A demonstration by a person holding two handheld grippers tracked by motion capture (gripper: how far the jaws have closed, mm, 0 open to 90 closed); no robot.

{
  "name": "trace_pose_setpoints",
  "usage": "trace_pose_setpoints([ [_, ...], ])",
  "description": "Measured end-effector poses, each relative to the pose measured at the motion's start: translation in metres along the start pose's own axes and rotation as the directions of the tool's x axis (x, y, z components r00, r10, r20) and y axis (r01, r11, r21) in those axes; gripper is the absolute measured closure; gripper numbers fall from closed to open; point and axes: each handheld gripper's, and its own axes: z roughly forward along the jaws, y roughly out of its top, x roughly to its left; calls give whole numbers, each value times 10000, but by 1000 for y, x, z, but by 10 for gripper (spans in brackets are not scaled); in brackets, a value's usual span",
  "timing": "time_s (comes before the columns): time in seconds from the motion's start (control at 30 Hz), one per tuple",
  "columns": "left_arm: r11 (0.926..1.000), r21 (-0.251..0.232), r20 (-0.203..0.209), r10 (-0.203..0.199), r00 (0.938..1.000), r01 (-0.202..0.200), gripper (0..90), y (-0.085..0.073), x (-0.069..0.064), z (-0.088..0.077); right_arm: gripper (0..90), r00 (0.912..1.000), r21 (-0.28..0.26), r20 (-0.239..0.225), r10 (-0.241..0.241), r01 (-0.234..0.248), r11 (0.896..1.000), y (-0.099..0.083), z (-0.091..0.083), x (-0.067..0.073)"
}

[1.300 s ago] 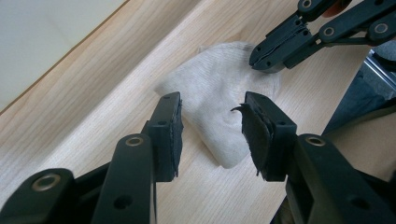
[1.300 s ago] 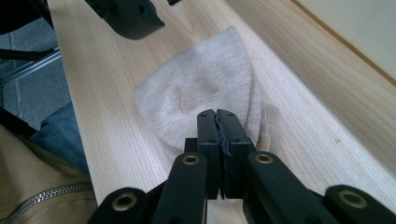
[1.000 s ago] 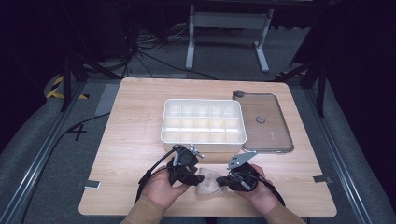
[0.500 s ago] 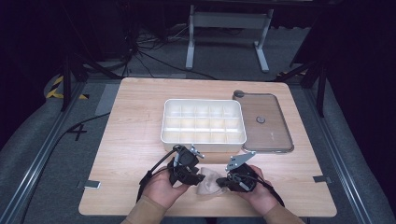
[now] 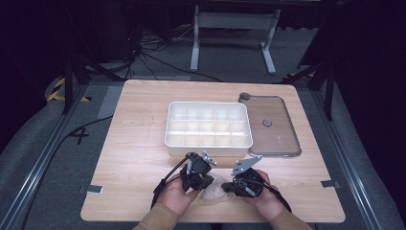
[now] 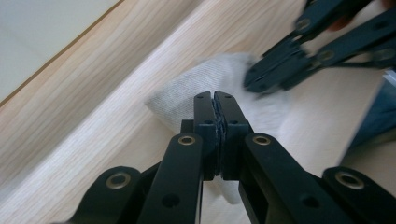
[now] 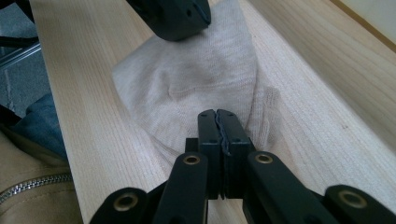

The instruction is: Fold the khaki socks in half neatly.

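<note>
A small pale knitted cloth (image 5: 216, 191) lies near the table's front edge, between my two hands. My left gripper (image 5: 206, 185) has just been closing its jaws; in the left gripper view it (image 6: 215, 96) is shut, tips on the cloth (image 6: 187, 95), which looks pinched at that end. My right gripper (image 5: 229, 188) is shut at the opposite end; in the right gripper view it (image 7: 216, 113) rests closed on the cloth (image 7: 187, 79), where the fabric puckers beside the tips. Each gripper view shows the other gripper's tips on the cloth's far end.
A white compartment tray (image 5: 208, 143) stands just behind the hands, mid-table. To its right lies a clear lid (image 5: 282, 136) with a small knob. The table's front edge runs close under my wrists; a tan jacket and jeans sit right below it.
My left gripper's jaws have closed onto the cloth's left end. The right gripper and the cloth have stayed where they were.
</note>
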Motion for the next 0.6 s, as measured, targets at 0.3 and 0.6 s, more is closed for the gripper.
trace_pose_setpoints([
  [0.3, 9964, 744, -294, -391, 9988, 412, 887, -3, 7, 13, 892, 10000, 16, 51, 5, -5, 10000, 0, 1, 1],
  [0.6, 9963, 442, -327, -725, 9968, 739, 838, -11, 19, -7, 892, 10000, 52, 64, -7, 7, 10000, 1, 0, 1],
])
